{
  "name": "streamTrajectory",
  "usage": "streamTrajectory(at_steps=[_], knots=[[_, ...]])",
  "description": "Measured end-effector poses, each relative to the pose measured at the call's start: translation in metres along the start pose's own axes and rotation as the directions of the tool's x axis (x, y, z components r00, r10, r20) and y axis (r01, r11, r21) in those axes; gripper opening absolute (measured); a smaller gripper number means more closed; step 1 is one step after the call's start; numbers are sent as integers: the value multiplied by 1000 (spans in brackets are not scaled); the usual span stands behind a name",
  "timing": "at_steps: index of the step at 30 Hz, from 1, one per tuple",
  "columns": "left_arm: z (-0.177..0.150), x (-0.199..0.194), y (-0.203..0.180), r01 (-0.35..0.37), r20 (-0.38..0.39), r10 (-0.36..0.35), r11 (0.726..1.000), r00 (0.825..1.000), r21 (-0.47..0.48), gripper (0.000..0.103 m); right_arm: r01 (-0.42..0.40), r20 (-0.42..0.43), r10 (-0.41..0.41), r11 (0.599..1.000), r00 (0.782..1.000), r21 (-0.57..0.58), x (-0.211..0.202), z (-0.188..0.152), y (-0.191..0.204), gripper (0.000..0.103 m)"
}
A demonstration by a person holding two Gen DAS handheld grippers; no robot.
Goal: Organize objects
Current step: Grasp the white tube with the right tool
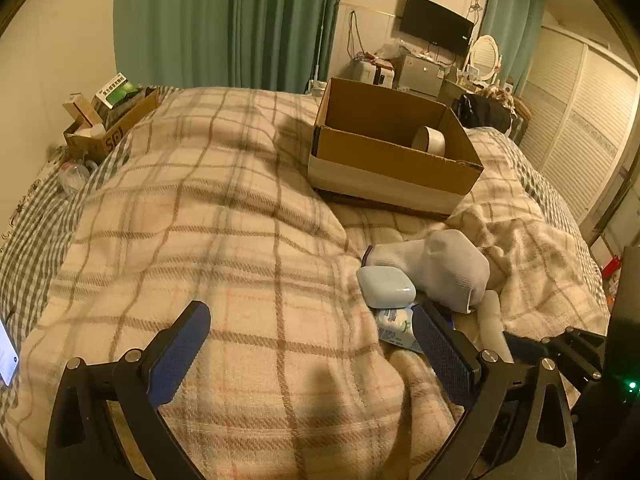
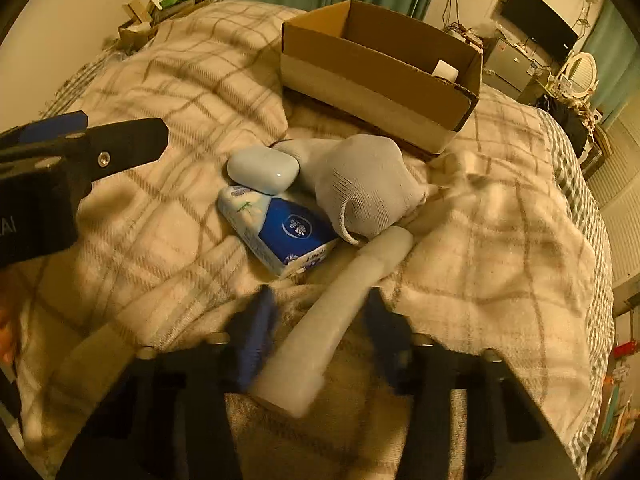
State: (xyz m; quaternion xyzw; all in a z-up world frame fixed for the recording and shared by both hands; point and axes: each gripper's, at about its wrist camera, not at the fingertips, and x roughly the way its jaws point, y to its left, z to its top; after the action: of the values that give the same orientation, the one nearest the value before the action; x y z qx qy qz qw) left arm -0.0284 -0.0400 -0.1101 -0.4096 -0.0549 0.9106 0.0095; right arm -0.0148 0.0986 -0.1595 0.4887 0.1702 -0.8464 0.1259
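Several small things lie in a fold of the plaid blanket [image 1: 224, 216]. They are a grey-white sock [image 2: 368, 188], a pale rounded case [image 2: 262, 170], a blue and white tissue pack [image 2: 288, 228] and a white foam tube [image 2: 340, 292]. My right gripper [image 2: 320, 294] straddles the tube. It is blurred, and a strip of blanket shows beside each pad, so it reads as open. My left gripper [image 1: 312, 312] stands wide open over bare blanket, left of the case [image 1: 386, 286] and sock [image 1: 448, 268]. Behind them is an open cardboard box [image 1: 392, 160] holding a tape roll [image 1: 428, 140].
A smaller cardboard box [image 1: 108, 120] with packets sits at the bed's far left corner, and a clear bottle [image 1: 74, 176] lies below it. A phone [image 1: 8, 356] lies at the left edge. Beyond the bed are a TV [image 1: 436, 24], a cluttered dresser and slatted wardrobe doors.
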Motion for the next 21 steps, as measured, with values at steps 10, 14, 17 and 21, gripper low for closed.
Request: streamTrajectory(at_steps=[10, 14, 17, 21], knots=[[2, 7, -12, 15, -31, -13, 999, 999, 51, 103, -54, 99, 45, 995, 994, 82, -44, 2, -38, 10], [5, 13, -22, 58, -51, -55, 997, 997, 56, 103, -47, 144, 33, 994, 989, 98, -59, 7, -52, 10], [8, 21, -31, 68, -71, -63, 995, 995, 69, 103, -35, 166, 15, 993, 986, 115, -66, 10, -66, 9], [10, 30, -42, 71, -88, -63, 993, 994, 89, 103, -7, 190, -20, 990, 982, 141, -70, 11, -88, 9]])
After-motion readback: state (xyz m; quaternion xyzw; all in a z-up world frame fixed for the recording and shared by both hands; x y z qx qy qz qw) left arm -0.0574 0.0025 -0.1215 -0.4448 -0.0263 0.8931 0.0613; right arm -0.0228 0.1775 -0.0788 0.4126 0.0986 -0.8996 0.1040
